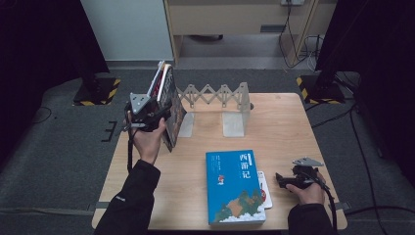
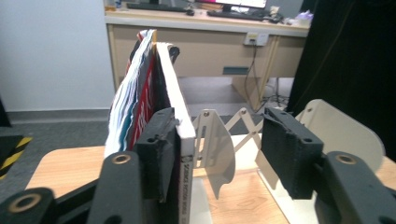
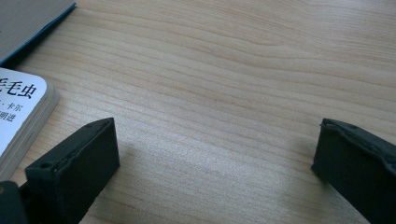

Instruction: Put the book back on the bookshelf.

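Several books (image 1: 168, 100) stand leaning at the left end of a metal accordion book rack (image 1: 215, 95). My left gripper (image 1: 159, 116) is up against their near side. In the left gripper view the left gripper (image 2: 224, 140) is open; its left pad lies against the white-edged outer book (image 2: 175, 102), while its right pad stands well apart from that book. A blue book (image 1: 235, 188) lies flat at the table's front, over a small white book (image 1: 265, 192). My right gripper (image 1: 280, 180) rests on the table right of them, open (image 3: 217, 140) with bare wood between its jaws.
The rack's two pale end plates (image 1: 234, 122) stand upright at mid-table, one of them (image 2: 217, 149) close beyond the left jaws. The white book's corner (image 3: 18, 112) lies left of the right jaws. A wooden table (image 1: 279, 127), desk and cables lie behind.
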`<state>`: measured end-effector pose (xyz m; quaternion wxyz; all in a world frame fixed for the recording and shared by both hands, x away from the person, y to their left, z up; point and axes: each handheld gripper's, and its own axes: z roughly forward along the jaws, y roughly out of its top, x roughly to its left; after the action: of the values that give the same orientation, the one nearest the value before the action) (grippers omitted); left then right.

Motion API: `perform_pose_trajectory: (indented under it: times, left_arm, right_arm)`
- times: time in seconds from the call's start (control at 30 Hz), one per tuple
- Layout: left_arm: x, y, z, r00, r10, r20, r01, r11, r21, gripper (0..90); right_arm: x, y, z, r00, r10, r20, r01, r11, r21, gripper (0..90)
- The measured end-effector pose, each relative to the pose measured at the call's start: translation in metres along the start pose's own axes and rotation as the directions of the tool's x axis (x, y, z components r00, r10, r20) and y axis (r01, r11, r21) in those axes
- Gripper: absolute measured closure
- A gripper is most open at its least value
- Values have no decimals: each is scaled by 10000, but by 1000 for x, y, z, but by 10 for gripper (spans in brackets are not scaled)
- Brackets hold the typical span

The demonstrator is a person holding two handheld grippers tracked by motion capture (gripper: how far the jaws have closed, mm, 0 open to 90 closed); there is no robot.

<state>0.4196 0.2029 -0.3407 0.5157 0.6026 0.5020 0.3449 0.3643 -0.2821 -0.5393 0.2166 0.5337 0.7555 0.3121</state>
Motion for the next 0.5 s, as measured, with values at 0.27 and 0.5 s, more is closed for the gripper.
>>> perform_pose_trajectory:
  times: [0.27, 0.5]
  left_arm:
    - [7, -3, -20, 9974, -210, 684, 226, 9995, -224, 426]
    - [11, -10, -35, 9938, -334, 1062, 357, 9992, -195, 409]
  right_arm:
    - [0, 0, 0, 10000, -1, -1, 1, 10000, 1, 3]
    - [0, 0, 0, 10000, -2, -1, 2, 10000, -3, 3]
